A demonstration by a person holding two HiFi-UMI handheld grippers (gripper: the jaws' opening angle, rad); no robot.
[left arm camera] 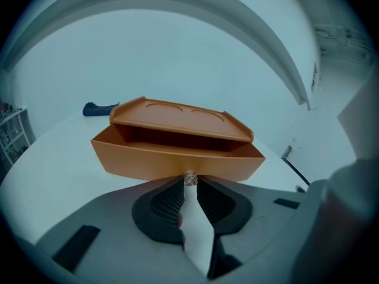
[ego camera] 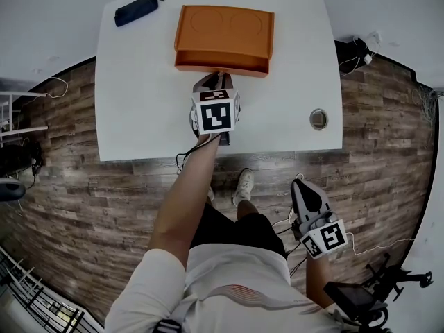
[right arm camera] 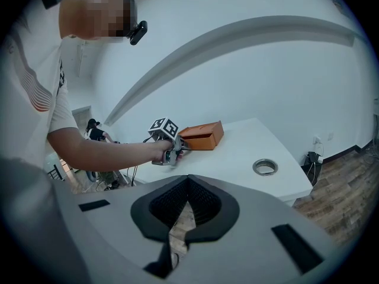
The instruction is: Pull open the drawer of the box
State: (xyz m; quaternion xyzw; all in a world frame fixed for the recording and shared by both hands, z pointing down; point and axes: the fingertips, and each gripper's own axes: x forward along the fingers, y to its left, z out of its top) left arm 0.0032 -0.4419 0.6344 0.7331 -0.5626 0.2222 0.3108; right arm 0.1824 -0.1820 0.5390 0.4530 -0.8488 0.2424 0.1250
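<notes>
Far L on the white surface (ego camera: 132,109), near the back edge: dark pouch (ego camera: 136,9), well apart from the rest.

Mid-surface, toward the back: orange box (ego camera: 223,30), two shallow round recesses in its top. Its drawer (left arm camera: 172,158) is partway out toward the person. The front panel stands proud of the box body and the inside shows under the box top. A small clear knob (left arm camera: 190,176) sits at the centre of the drawer front.

L claw (left arm camera: 190,183) is clamped on that knob. The pads pinch it from both sides, w/ the tips right up against the drawer front. The claw points down at a slant, and a bare forearm (ego camera: 187,200) reaches to it over the surface's near edge.

R of the box, near the front R corner: metal ring (ego camera: 318,118) set into the surface, apart from box + claw.

Further R, off the surface: R claw (ego camera: 304,186) is held low beside the person over the wood floor (ego camera: 104,200). Its jaws are together at the tips, nothing btwn them. The R gripper view looks across at the surface, w/ the L claw and box seen from the side.
</notes>
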